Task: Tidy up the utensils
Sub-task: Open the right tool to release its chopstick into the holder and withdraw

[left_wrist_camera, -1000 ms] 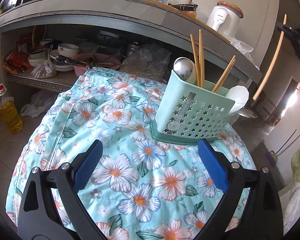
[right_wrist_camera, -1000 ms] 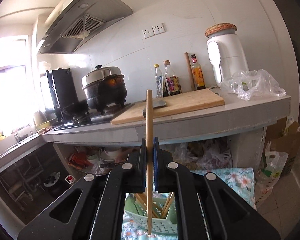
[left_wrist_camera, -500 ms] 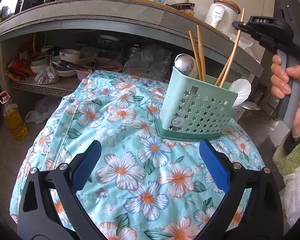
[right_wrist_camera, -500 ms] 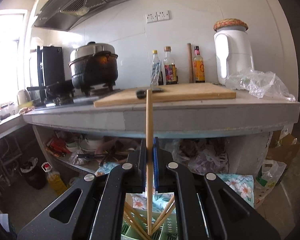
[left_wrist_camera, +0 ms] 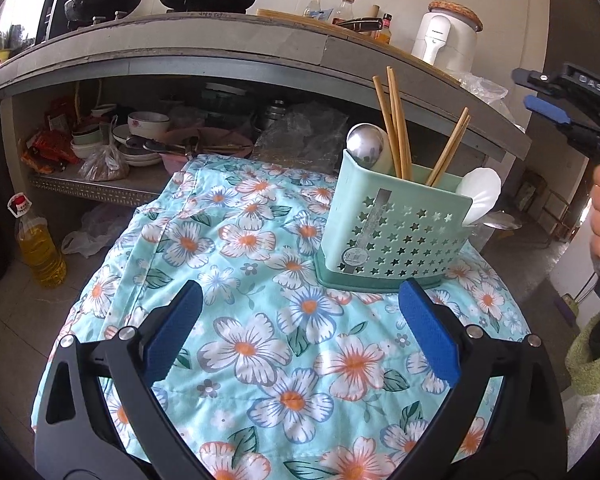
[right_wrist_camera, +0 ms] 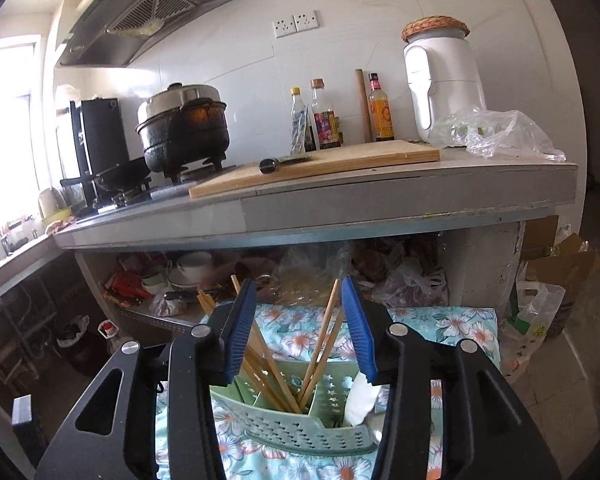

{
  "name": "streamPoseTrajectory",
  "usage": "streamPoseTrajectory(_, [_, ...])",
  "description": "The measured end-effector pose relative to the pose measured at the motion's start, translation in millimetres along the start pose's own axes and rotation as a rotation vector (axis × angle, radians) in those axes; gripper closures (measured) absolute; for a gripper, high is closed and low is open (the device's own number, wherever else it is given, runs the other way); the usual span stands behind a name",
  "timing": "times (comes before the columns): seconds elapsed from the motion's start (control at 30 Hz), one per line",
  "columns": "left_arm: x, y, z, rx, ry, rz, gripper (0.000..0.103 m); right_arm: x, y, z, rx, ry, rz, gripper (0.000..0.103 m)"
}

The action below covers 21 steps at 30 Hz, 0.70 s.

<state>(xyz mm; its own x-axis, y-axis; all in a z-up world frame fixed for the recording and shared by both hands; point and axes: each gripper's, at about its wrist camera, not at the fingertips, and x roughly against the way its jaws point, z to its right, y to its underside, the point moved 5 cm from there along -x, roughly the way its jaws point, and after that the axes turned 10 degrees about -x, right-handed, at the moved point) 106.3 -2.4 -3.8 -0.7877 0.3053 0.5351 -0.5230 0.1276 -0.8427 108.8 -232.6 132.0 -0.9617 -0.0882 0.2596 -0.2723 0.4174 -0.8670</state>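
A mint-green perforated utensil holder (left_wrist_camera: 392, 236) stands on a table draped in a floral cloth (left_wrist_camera: 260, 344). In it are wooden chopsticks (left_wrist_camera: 396, 124), a metal spoon (left_wrist_camera: 366, 146) and a white spoon (left_wrist_camera: 482, 194). My left gripper (left_wrist_camera: 300, 292) is open and empty, low over the cloth in front of the holder. My right gripper (right_wrist_camera: 297, 284) hovers just above the holder (right_wrist_camera: 296, 428) with its jaws opening. The chopsticks (right_wrist_camera: 320, 340) lean in the holder below its blue pads, touched by neither. From the left wrist view, the right gripper (left_wrist_camera: 526, 88) shows at the right edge, held by a hand.
A grey kitchen counter (right_wrist_camera: 380, 200) runs behind the table with a cutting board (right_wrist_camera: 320, 164), a black pot (right_wrist_camera: 184, 136), bottles and a white appliance (right_wrist_camera: 444, 80). The shelf under it holds bowls (left_wrist_camera: 148, 122). An oil bottle (left_wrist_camera: 40, 248) stands on the floor at left.
My right gripper came down over the holder with a chopstick pinched upright, then let go. The chopstick now rests in the holder. The left gripper stayed open and nearly still.
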Motion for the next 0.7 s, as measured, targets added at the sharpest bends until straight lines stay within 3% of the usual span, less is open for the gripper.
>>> streamPoseTrajectory(0.1, [4.7,-5.2,6.7,-0.021,-0.015,0.0,0.008,31.1,15.1,7.2,-0.026,-0.007,0.005,0.045])
streamPoseTrajectory(0.2, [7.4,-9.3,14.6,-0.034,-0.01,-0.013,0.008,46.7,42.0,15.1,-0.033,0.044,-0.029,0.037])
streamPoseTrajectory(0.33, [7.0,-8.5,23.0,-0.026,-0.024,-0.058,0.008,49.5,91.9,27.8,-0.028,0.165,-0.13,0.03])
streamPoseTrajectory(0.47, [3.2,-3.5,27.1,-0.031,-0.084,-0.109,0.008,43.6,136.0,36.4,-0.004,0.254,-0.246,0.025])
streamPoseTrajectory(0.7, [1.1,-2.9,23.1,-0.038,-0.174,-0.144,0.008,40.9,154.4,37.2,0.039,0.307,-0.28,0.015])
